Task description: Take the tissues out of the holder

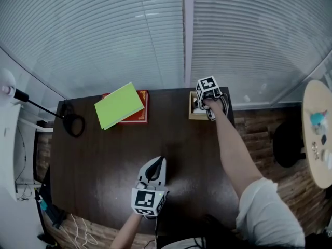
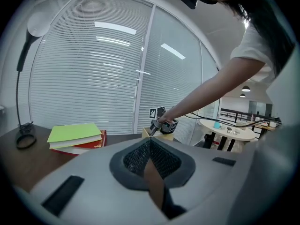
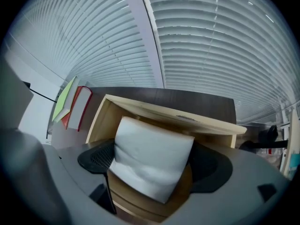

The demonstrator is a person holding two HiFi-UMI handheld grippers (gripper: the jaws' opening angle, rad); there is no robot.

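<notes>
Right gripper view: holder [image 3: 164,114] interior mostly behind tissues [image 3: 150,158] and jaws | head view: holder largely under right gripper [image 1: 207,104] | red book [image 1: 143,110] mostly beneath green book [image 1: 119,105] | round table [image 1: 317,173] cut by right edge, small items on it unidentifiable.

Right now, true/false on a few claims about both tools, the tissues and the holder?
The right tool is shut on the tissues. True.
The left tool holds a tissue. False: its jaws are together with nothing between them.
The holder stands at the far edge of the table. True.
The green book lies in the holder. False: it lies on the red book, left of the holder.
</notes>
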